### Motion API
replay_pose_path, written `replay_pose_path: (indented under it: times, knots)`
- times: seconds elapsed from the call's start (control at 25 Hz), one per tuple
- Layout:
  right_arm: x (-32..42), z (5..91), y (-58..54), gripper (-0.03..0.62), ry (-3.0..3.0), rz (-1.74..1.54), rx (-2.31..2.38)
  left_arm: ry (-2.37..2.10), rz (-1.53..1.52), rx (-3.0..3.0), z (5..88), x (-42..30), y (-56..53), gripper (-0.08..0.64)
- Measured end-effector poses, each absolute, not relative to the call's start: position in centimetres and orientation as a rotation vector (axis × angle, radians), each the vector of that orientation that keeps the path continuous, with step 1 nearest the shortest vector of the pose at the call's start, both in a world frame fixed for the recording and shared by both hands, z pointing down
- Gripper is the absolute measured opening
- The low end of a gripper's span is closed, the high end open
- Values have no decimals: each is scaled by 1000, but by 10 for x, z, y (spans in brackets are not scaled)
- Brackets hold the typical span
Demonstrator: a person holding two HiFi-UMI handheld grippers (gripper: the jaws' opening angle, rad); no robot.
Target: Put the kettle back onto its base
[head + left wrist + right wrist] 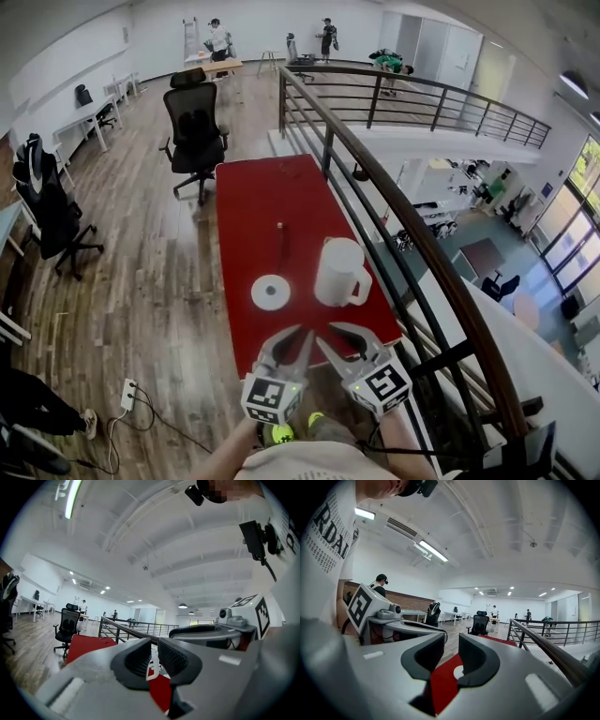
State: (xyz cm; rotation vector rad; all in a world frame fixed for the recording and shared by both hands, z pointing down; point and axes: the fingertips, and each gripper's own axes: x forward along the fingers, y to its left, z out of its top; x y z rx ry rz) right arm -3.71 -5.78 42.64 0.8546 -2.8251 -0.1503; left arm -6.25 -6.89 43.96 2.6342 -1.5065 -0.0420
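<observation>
**Both tools empty, kettle off its base**

Nearest the head camera, at 6 o'clock, two grey moulded-plastic tools sit side by side at the near edge of the tabletop, each with a cube of black-and-white square markers. The left tool point(300, 334) has its jaws only a narrow slit apart. In its own view point(154, 656) the dark ribbed pads point(174, 657) face each other with nothing between them, and only a sliver of red and white background shows through the gap. The right tool point(334, 334) has its jaws somewhat wider apart and is also empty. In its own view point(451, 656) the smooth dark pads point(480, 660) frame bare red surface and part of a white disc.

The tabletop point(262, 206) is a long matte red rectangle running from 6 towards 12 o'clock. The kettle point(339, 272) stands upright on it at about 1 o'clock from the tools. It is a plain white, smooth-sided cylinder with a looped handle on its near right side. Its base point(271, 292) is a flat white round disc with a small hub in the middle. It lies just beside the kettle at the kettle's 9 o'clock, and the two are not touching. A thin dark cord point(282, 242) runs from the base towards 12 o'clock.

A dark metal railing point(412, 234) with a rounded top rail borders the tabletop at 3 o'clock. At 9 o'clock is a wood-plank floor point(150, 281), and a black office chair point(195, 127) stands at 11 o'clock.
</observation>
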Motion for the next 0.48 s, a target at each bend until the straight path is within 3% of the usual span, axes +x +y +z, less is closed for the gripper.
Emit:
replay_pose_path:
  times: [0.48]
  knots:
    - [-17,426,-118,95,-2833,-138,806,-1566,-61,2606,434,-45,-123,86]
